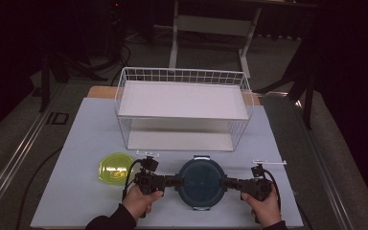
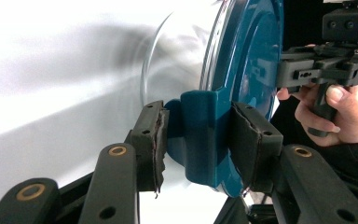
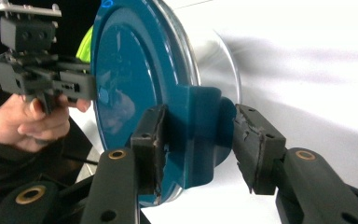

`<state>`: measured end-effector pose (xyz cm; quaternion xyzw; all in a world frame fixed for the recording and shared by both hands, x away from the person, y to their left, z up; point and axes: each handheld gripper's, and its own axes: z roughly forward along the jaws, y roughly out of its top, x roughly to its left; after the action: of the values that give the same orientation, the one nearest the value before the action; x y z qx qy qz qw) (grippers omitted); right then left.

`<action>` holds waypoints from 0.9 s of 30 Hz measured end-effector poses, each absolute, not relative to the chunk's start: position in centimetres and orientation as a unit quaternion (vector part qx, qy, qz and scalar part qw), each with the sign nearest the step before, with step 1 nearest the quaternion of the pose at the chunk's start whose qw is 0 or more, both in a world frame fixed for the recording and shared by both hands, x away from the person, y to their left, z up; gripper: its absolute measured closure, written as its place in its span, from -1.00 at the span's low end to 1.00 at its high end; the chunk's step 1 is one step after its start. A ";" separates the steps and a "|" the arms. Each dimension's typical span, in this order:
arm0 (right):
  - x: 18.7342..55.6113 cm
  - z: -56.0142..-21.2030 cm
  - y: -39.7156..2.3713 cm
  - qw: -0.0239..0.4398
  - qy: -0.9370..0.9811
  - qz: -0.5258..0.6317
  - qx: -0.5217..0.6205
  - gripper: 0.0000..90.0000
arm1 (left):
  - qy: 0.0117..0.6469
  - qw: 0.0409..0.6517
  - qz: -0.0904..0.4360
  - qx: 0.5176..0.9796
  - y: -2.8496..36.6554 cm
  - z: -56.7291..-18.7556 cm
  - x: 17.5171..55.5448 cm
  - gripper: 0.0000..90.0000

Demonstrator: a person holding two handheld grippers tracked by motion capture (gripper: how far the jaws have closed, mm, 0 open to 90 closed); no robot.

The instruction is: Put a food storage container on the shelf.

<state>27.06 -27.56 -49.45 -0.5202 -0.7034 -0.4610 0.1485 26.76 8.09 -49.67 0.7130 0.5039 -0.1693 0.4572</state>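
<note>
On the tabletop [image 1: 86, 143], a round clear container with a dark blue lid [image 1: 201, 181] is sitting near the front edge, with the white wire basket [image 1: 184, 76] at its twelve o'clock and a yellow-green lid [image 1: 115, 168] at its nine o'clock. The left gripper [image 1: 178, 181] is coming in from nine o'clock and appears to be clamping the lid's latch tab [image 2: 200, 135] there; in the left gripper view both pads are lying against that tab. The right gripper [image 1: 223, 182] is approaching from three o'clock with its jaws straddling the opposite latch tab [image 3: 196, 133]: one pad is touching, the other is standing just off, so it is not yet gripping. The step in hand seems to be seizing both latches. Next, the right gripper probably needs to finish closing, then both flip the tabs outward together to free the lid.
</note>
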 end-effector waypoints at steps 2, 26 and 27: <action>27.0 -49.3 -27.6 0.145 -0.704 -0.463 -0.519 0.23 | 0.502 0.459 -0.171 0.712 8.1 -49.4 26.8 0.26; 27.8 -43.3 -26.6 0.128 -0.713 -0.486 -0.489 0.23 | 0.486 0.490 -0.132 0.711 9.3 -42.9 27.2 0.26; 27.9 -43.0 -26.6 0.129 -0.713 -0.485 -0.489 0.23 | 0.487 0.491 -0.132 0.711 9.3 -42.7 27.2 0.26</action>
<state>27.94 -26.57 -42.96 -0.4887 -0.7134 -0.4853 0.1293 27.24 9.35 -42.67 0.7105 0.4867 -0.1323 0.4907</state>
